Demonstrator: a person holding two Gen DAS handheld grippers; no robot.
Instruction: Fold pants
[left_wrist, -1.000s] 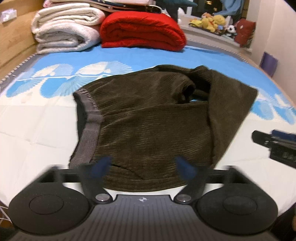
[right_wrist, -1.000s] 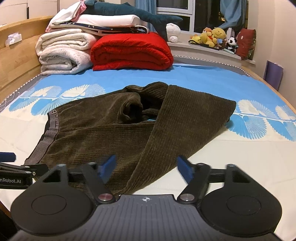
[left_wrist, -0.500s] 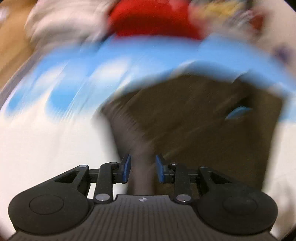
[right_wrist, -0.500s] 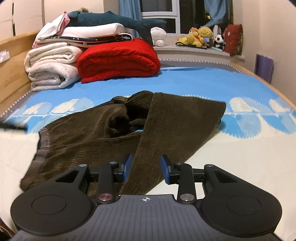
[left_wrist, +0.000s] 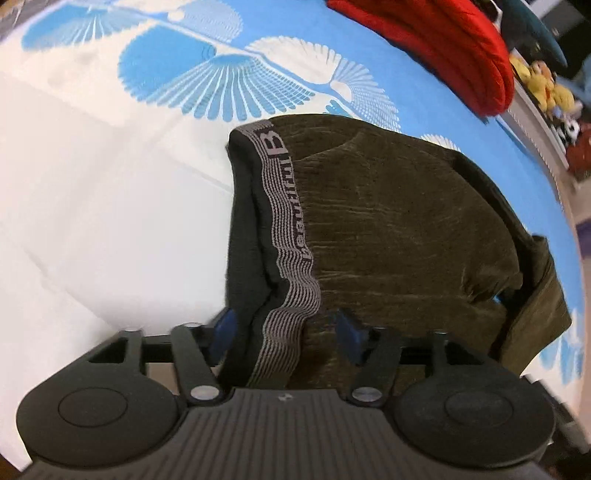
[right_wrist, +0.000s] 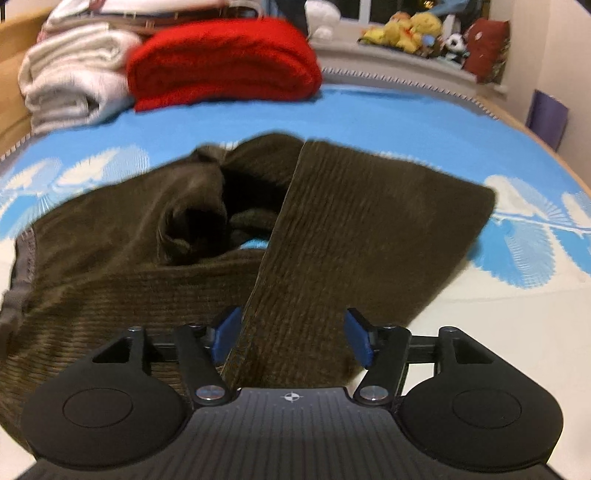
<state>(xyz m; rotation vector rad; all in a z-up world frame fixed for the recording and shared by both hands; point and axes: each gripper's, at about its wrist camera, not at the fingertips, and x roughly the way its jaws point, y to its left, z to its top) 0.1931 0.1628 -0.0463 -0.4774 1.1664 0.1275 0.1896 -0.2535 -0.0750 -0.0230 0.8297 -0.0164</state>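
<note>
Dark olive corduroy pants (left_wrist: 388, 221) lie crumpled on the bed. Their grey striped waistband (left_wrist: 291, 236) runs toward the left wrist camera. My left gripper (left_wrist: 286, 330) points steeply down over the waistband's near end; its jaws are opening, the band lies between the blue pads (left_wrist: 223, 328) and neither pad presses on it. In the right wrist view the pants (right_wrist: 147, 240) have one leg (right_wrist: 351, 236) folded across. My right gripper (right_wrist: 291, 336) is also opening, with that leg's near end loose between its pads.
The bed has a blue and white patterned sheet (left_wrist: 221, 81). A folded red blanket (right_wrist: 225, 59) and stacked white blankets (right_wrist: 70, 77) sit at the head end. Plush toys (right_wrist: 410, 26) line the window sill. A wooden bed frame (right_wrist: 11, 40) stands left.
Both grippers narrowed, then widened again. The left one swung over to the waistband and tilted down onto it. The right one came in low over the folded leg's near end.
</note>
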